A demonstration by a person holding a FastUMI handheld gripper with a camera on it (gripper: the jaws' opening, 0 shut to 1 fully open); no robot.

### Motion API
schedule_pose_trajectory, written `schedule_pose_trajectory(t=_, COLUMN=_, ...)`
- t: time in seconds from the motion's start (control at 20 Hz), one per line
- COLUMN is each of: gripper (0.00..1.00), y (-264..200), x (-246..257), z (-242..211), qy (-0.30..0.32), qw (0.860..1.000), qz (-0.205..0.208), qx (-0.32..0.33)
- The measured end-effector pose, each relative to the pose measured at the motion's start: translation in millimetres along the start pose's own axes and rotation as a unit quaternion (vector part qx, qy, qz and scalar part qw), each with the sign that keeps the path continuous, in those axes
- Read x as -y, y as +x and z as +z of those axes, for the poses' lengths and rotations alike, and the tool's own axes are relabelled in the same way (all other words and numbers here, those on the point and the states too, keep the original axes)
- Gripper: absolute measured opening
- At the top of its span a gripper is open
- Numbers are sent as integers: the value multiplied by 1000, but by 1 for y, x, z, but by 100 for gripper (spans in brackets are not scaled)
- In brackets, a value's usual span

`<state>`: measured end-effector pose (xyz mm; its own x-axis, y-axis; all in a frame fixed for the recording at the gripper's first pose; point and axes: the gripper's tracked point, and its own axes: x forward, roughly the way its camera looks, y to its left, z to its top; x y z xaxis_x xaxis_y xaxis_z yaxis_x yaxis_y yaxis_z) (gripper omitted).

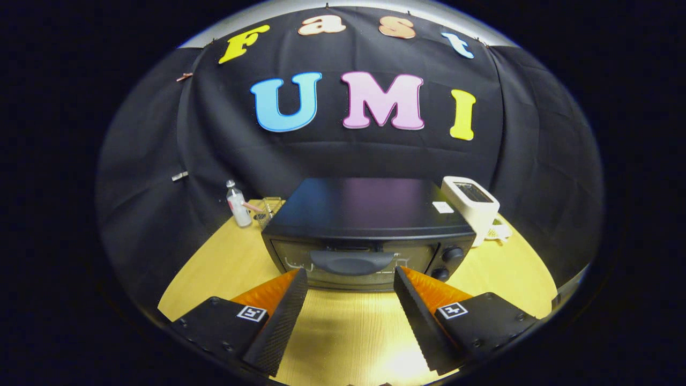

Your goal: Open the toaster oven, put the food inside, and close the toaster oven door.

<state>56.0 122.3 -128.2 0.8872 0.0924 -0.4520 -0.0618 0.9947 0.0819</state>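
A black toaster oven (370,214) stands on the yellow wooden table (343,332), its glass door shut. The dark handle (353,261) runs along the top of the door, and two knobs (452,253) sit on the right of its front. My gripper (351,276) is open, with its fingertips just in front of the door, one on each side of the handle and a little below it. Nothing is between the fingers (284,316). I cannot make out any food.
A white toaster (471,206) with a cord stands right of the oven at the back. A small plastic bottle (237,203) and a clear glass container (269,210) stand at the back left. Bare tabletop lies on both sides of the oven.
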Motion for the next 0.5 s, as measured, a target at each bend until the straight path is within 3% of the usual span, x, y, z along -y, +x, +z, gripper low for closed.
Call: schedule_pose_trajectory(t=0.5, gripper=98, y=-78, x=18, z=103, qy=28, qw=991, qz=-6, qx=131)
